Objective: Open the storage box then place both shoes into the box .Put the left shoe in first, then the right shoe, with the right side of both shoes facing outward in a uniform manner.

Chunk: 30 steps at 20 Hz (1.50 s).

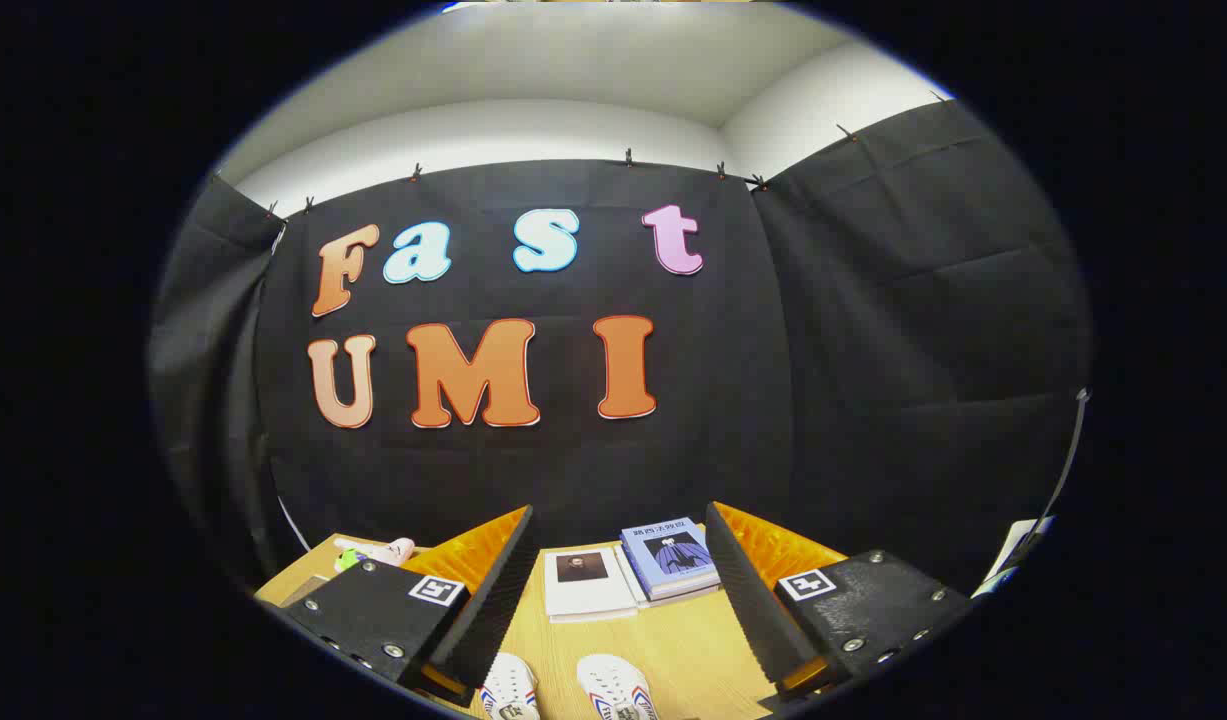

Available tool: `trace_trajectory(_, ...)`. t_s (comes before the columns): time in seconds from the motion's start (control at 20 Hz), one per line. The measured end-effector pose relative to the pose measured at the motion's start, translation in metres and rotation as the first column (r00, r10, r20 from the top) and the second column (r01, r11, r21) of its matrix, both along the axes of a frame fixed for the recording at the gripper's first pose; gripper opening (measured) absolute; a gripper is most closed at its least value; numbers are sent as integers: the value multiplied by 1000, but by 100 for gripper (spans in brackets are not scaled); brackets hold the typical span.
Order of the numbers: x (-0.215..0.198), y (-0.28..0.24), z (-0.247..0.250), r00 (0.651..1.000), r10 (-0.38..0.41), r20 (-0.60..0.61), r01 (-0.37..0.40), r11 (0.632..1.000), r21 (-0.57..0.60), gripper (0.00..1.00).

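Observation:
Two white shoes with red and blue stripes rest on the wooden table, toes toward me: one shoe point(510, 688) lies close to the left finger, the other shoe point(616, 688) sits in the middle of the gap. Only their front parts show. My gripper point(618, 580) is held above the table, pointing at the booth's back wall, open wide with nothing between its fingers. The left finger point(493, 590) and the right finger point(748, 595) stand far apart.
Beyond the fingers, a white book point(585, 583) and a blue book point(670, 557) lie on the wooden table point(673, 650) near the black cloth wall. A pale object with a green part point(373, 552) sits at the table's far left corner.

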State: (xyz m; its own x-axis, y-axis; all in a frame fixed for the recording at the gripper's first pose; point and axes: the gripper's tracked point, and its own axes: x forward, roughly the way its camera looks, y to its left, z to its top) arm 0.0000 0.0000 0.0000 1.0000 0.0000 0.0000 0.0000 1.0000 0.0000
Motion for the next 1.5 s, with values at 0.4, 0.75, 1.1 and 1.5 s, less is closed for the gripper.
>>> trace_trajectory(0.4, 8, 13, -10, 999, 47, -26, -45, 997, 65, 98)
trace_trajectory(0.75, 8, 21, -21, 996, 66, -61, -64, 997, 33, 98)
trace_trajectory(1.1, 6, 28, -36, 986, 123, -109, -115, 990, 80, 98)
trace_trajectory(1.5, 5, 60, -114, 933, 248, -262, -170, 943, 286, 98)
